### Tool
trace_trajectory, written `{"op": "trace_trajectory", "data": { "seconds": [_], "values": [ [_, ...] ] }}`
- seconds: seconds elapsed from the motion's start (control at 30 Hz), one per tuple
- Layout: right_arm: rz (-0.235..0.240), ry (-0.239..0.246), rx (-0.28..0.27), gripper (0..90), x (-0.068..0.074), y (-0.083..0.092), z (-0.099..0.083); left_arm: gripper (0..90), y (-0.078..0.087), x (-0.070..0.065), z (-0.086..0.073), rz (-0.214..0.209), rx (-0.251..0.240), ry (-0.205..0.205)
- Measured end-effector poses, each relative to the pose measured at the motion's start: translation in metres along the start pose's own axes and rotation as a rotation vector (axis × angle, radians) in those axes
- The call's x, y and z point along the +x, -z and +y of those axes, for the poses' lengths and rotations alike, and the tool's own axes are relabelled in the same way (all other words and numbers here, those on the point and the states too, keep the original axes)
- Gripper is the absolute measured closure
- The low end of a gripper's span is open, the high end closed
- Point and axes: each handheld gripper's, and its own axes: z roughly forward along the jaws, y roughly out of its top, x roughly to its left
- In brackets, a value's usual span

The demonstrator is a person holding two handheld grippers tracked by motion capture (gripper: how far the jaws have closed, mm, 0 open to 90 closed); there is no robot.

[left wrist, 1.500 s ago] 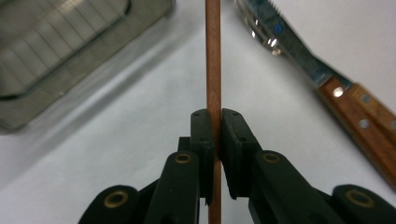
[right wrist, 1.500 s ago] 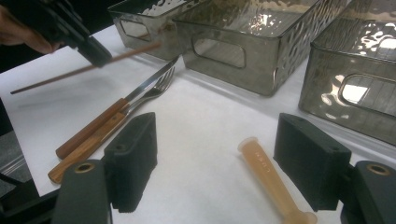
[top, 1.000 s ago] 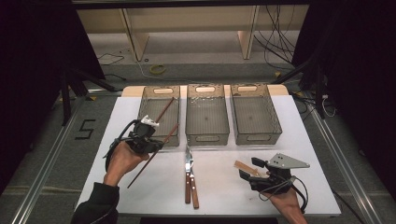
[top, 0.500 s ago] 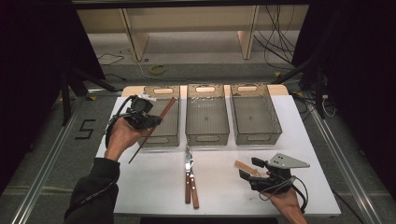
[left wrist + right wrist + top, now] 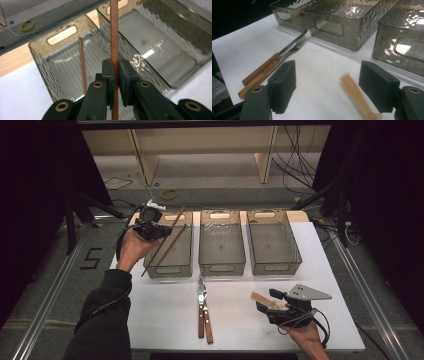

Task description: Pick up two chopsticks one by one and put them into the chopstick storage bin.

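Left gripper [image 5: 159,231]: jaws clamped on one slim reddish-brown wooden chopstick [image 5: 114,35], held above the clear ribbed plastic bin [image 5: 170,268] nearest the desk's left edge. Stick's long axis slants from the bin's far right corner toward its near left corner — roughly along the bin. Second matching chopstick [image 5: 82,65] lies beside it; whether the jaws also pinch it cannot be told. Right gripper [image 5: 328,85] stands wide open, empty.

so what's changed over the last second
The left tongs, shut on a chopstick, have lifted it off the table and carried it up and away, over the left bin, where a second chopstick leans inside. The right tongs stayed open and still beside the small beige piece; the knife and fork have not moved.
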Motion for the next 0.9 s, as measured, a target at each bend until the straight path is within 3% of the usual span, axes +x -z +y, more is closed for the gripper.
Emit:
{"op": "trace_trajectory", "data": {
  "seconds": [0.47, 0.73, 0.9],
  "values": [
    [0.006, 0.000, 0.001, 30.7, -0.001, -0.001, 0.000, 83.2, -0.024, 0.021, 0.019, 0.028, -0.025, 0.019],
    [0.010, 0.000, 0.005, 30.7, -0.001, -0.002, -0.001, 83.2, -0.034, 0.035, 0.018, 0.042, -0.049, 0.053],
    [0.009, -0.001, 0.004, 30.7, -0.001, -0.002, -0.001, 83.1, -0.040, 0.040, 0.012, 0.059, -0.043, 0.052]
  ]
}}
